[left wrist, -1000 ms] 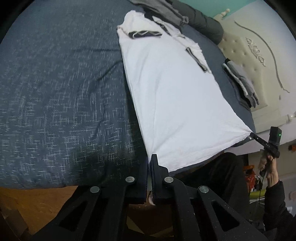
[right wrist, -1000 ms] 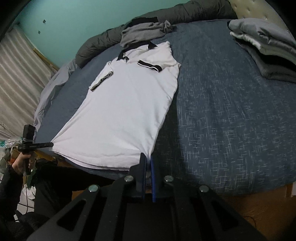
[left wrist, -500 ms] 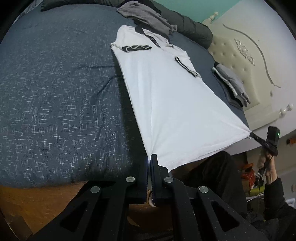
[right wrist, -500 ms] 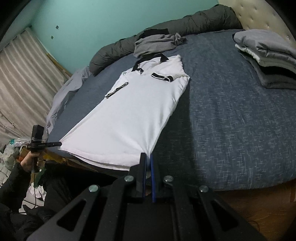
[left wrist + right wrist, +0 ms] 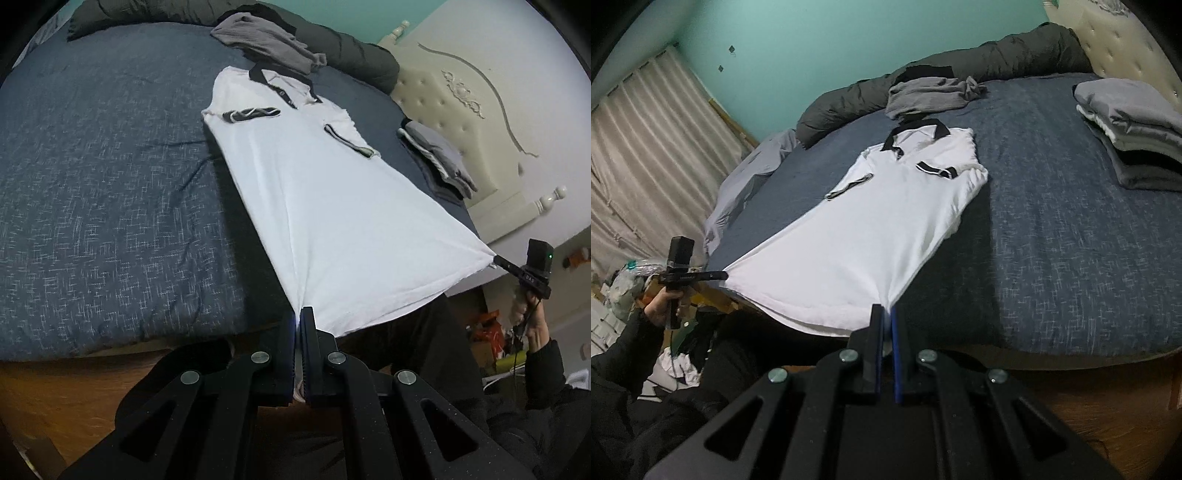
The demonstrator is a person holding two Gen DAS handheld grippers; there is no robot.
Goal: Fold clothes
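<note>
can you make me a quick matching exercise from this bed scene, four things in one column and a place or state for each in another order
1. white polo shirt with black collar
2. crumpled grey garment
3. folded stack of grey clothes
4. rolled dark grey duvet

a. by the cream tufted headboard
b. against the teal wall
c. just beyond the collar
d. hem corners pinched in both tongs

Pairs: 1-d, 2-c, 3-a, 4-b

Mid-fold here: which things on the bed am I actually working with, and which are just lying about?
In the job:
- white polo shirt
- left claw, shut on one hem corner
- right claw, shut on the other hem corner

Lying about:
- crumpled grey garment beyond the collar
- folded stack of clothes
- dark rolled duvet
</note>
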